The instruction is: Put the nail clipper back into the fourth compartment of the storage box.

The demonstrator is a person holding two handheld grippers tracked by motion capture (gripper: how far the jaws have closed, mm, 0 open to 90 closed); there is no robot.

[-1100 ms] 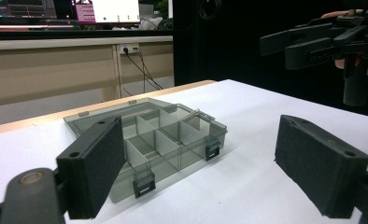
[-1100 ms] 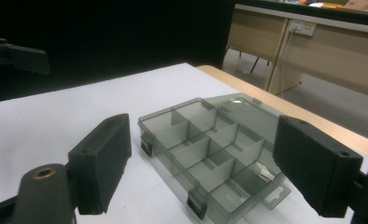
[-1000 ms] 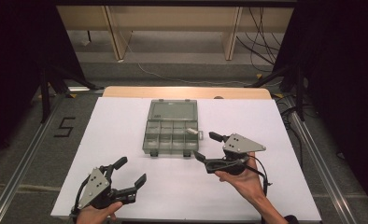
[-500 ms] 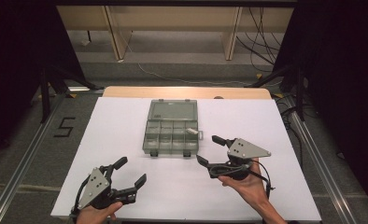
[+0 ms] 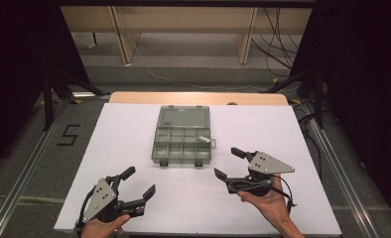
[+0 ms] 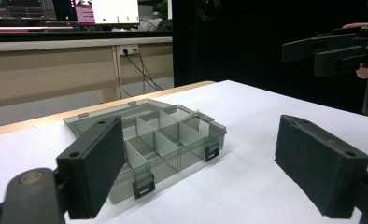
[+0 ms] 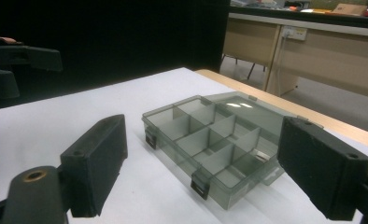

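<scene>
The compartment box (image 5: 182, 140) lies open near the middle of the bench (image 5: 302, 139), its clear lid folded flat away from the person, its two dark latches facing them. One small pale piece (image 5: 204, 141) sits in a compartment at the box's right side; the other cells look bare.

Over the last second the right gripper (image 5: 230, 163) has drawn back from the box's right edge toward the person and now hovers off the near right corner, jaws spread wide and holding nothing. The left gripper (image 5: 138, 183) has stayed near the bench's front left, jaws also apart and free. This reads as a pause or retreat, not a reach.

The bench has a white top with a wooden far edge. Beyond it stand pale desks with trailing cables; the floor at left bears a "5" (image 5: 68, 134), and the rest of the room is dark.
</scene>
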